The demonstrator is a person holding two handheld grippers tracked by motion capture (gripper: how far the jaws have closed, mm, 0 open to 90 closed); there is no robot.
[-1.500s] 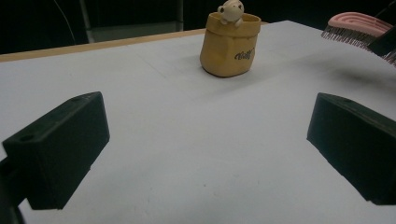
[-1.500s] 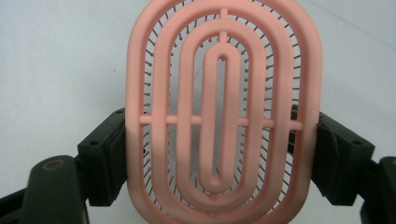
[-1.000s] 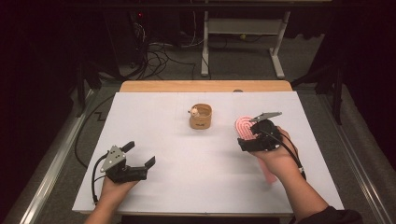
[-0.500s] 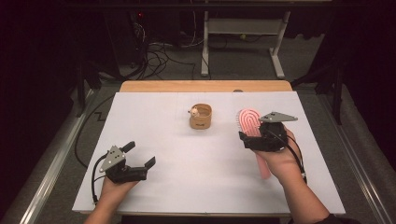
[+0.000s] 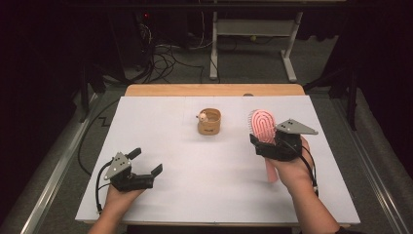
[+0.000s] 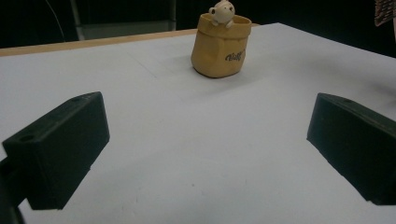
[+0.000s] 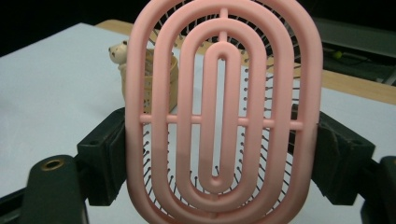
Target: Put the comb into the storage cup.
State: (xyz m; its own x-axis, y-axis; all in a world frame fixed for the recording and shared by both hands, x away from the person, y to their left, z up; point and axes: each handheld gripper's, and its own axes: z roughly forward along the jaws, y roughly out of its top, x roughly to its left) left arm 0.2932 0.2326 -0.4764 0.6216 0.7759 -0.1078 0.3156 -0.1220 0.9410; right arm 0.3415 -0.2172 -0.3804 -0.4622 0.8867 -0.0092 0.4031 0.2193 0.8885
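Note:
A pink oval hairbrush [image 5: 263,126] stands nearly upright above the white table, its handle [image 5: 271,171] pointing down toward the person's hand. My right gripper [image 5: 268,144] is shut on the sides of the brush head. In the right gripper view the brush [image 7: 184,93] stands between both black pads of my right gripper [image 7: 222,156], bristles facing away. A tan bag-shaped cup [image 5: 209,122] with a small bear figure on its rim stands at the table's middle, left of the brush. My left gripper [image 5: 146,161] rests near the front left, open and empty, its view facing the cup [image 6: 218,46].
The white table sheet [image 5: 195,195] has a wooden edge [image 5: 214,90] at the back. Behind the table are cables on the floor and a white metal frame [image 5: 253,29]. The bear figure [image 7: 117,50] peeks out left of the brush in the right gripper view.
My right gripper has turned a little with the brush, and the brush head has shifted slightly right and stands more upright. The left gripper has stayed put.

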